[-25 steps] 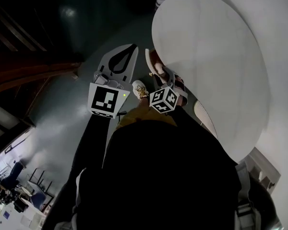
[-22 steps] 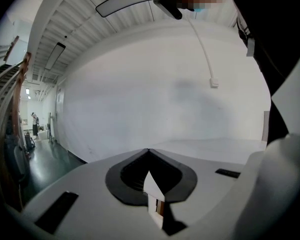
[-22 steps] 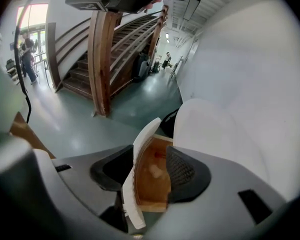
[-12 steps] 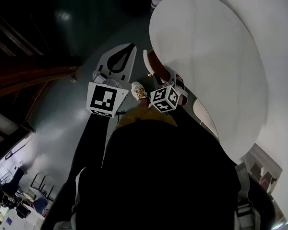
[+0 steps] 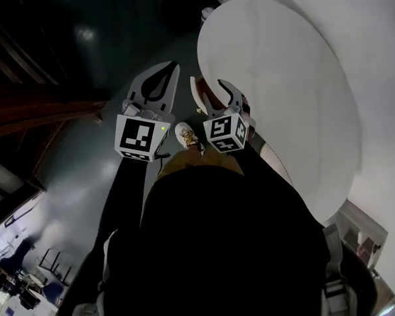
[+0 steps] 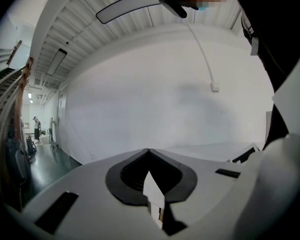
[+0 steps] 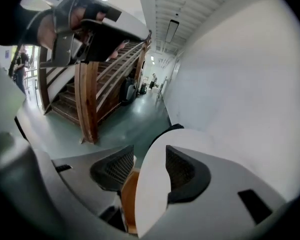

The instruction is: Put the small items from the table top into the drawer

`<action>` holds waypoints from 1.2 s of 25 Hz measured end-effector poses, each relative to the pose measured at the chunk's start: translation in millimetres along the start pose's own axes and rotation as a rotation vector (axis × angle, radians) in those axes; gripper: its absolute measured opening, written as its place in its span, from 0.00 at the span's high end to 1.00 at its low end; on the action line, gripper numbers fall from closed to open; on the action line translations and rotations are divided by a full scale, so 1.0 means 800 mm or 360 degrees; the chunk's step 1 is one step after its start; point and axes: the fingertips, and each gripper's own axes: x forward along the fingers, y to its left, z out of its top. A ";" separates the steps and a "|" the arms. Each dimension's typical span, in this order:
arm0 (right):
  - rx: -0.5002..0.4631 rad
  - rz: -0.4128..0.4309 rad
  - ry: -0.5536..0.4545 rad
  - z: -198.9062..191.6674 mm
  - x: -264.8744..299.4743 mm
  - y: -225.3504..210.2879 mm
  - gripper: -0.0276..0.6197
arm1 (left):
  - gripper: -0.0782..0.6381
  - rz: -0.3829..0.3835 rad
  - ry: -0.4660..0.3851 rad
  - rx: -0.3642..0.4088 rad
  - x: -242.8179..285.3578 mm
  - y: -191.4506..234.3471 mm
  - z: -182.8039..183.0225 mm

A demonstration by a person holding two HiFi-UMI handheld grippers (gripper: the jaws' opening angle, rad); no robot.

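Though side by side, left claw (image 5: 172, 67) closed, right claw (image 5: 209, 85) agape by table (image 5: 283, 78).

We stand in what looks like the open hall of an office or institutional building rather than a home. A polished grey-green floor (image 5: 79, 163) spreads under us and runs down a long corridor (image 7: 151, 96), where a distant person (image 7: 154, 79) stands. A broad wooden staircase (image 7: 90, 94) with slatted rails rises beside it. Plain white walls (image 6: 155, 104) meet a ribbed ceiling (image 6: 90, 24) hung with long strip lights (image 6: 56, 61). A round white bench (image 5: 283, 97) stands beside us, and desks and chairs (image 5: 16, 285) crowd a far corner.
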 end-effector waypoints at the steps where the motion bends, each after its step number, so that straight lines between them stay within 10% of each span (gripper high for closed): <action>1: 0.0005 -0.0007 -0.0037 0.011 -0.003 -0.006 0.62 | 0.87 0.0008 -0.0006 0.0005 0.000 0.001 0.002; 30: 0.0081 -0.0120 -0.0905 0.197 -0.163 -0.144 0.69 | 0.87 0.0200 -0.0170 0.0085 0.000 -0.036 0.073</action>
